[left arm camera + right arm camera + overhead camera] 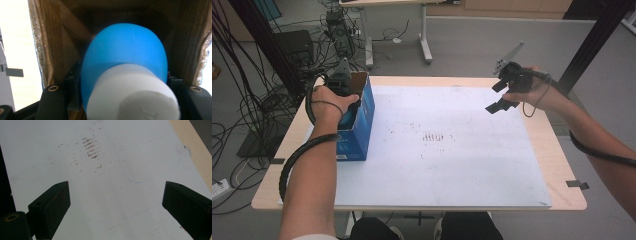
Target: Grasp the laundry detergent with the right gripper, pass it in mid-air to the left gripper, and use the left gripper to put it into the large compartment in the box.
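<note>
White cap (135,97) sits closest in the left gripper view, at 6 o'clock, on a blue bottle (125,52) that runs away from the camera into a brown cardboard box (62,30). Both black jaws press the bottle's sides at 8 and 4 o'clock, so the left gripper (125,85) is clenched on the bottle, and the bottle is inside the box, cap toward the opening. Whether its far end rests on the box floor I cannot tell.

Right gripper (115,202) in its own view hangs over the white sheet (140,142), jaws wide apart at 8 and 4 o'clock with nothing between them. Brown smudges (90,148) mark the sheet at 11 o'clock, and the table (193,147) edge shows at 2 o'clock.

From the high view, the left hand (329,102) reaches into the open top of the box (359,132), blue outside, at 9 o'clock on the table (557,155). The right gripper (504,95) is held up at 2 o'clock, well apart from the box.

My reading: the bottle is either being lowered in or drawn out. The grip is made; the letting go or the lift clear is left, and the right gripper has no part yet.
</note>
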Motion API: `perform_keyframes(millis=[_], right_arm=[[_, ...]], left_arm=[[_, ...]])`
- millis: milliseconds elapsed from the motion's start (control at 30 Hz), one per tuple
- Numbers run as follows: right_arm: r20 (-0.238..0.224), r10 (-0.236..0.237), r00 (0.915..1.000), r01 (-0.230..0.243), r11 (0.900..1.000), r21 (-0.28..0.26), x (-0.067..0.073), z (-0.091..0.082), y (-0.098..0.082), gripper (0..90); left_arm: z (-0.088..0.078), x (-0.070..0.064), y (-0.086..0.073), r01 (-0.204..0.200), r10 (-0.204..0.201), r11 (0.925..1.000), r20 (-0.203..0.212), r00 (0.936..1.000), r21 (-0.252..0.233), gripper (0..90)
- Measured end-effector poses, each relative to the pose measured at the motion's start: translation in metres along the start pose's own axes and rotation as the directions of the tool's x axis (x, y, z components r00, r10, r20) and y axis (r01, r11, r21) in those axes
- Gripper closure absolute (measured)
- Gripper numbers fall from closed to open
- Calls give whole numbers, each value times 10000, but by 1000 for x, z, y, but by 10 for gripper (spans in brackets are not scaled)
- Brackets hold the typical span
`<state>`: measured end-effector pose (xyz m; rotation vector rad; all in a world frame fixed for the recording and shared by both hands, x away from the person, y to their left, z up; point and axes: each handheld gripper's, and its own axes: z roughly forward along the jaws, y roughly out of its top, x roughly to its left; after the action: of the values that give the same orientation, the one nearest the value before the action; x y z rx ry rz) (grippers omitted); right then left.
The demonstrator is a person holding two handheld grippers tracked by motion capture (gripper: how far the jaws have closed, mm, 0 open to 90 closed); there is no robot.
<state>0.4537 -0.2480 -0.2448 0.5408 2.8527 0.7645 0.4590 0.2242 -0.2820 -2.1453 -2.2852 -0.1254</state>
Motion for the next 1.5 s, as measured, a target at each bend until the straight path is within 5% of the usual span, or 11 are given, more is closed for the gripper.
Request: perform_keyframes(millis=[1500], right_arm=[[259, -84, 9996, 80, 9998, 178, 0, -5, 1, 83]], left_arm=[[2, 5, 2, 62, -62, 10000, 175, 9998, -48, 362]])
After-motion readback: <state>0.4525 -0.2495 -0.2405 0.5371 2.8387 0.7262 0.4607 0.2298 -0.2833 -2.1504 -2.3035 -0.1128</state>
